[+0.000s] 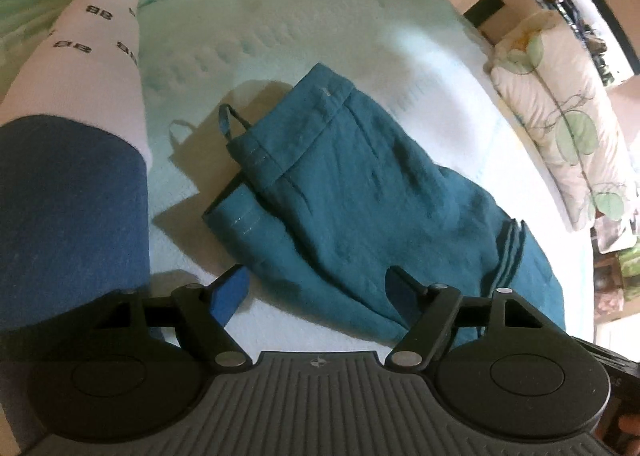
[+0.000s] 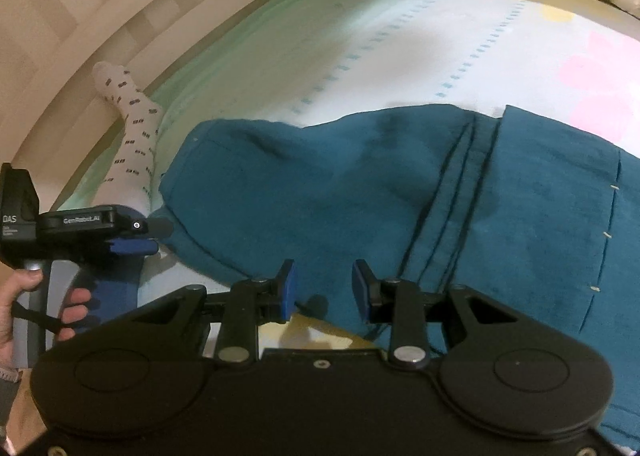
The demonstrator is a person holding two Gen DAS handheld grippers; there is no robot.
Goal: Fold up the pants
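Left wrist view. Your left gripper [image 1: 316,296] hangs over the bed [image 1: 280,36] with its jaws spread wide and nothing pinched between them. The teal pants [image 1: 360,192] lie folded on the pale sheet, the waistband and a belt loop [image 1: 232,118] toward the upper left. The lower edge of the fabric runs across the gap: the left finger [image 1: 230,294] stands over bare sheet just beside the cloth, while the right finger [image 1: 404,296] sits over the fabric itself. Whether that finger touches the cloth cannot be told. A leg in a patterned white sock [image 1: 92,28] and blue trousers crosses the left side. A flowered pillow [image 1: 560,128] lies at the right edge of the bed.

Right wrist view. Your right gripper [image 2: 323,292] holds its jaws partly apart, with no cloth gripped between the blue pads [image 2: 289,288]. The pants [image 2: 360,192] spread just ahead of and beneath the fingertips, pleats and white tacking stitches to the right. Your left hand [image 2: 24,312] grips the handle of the left gripper [image 2: 132,236] at the left edge, close to the hem of the pants.
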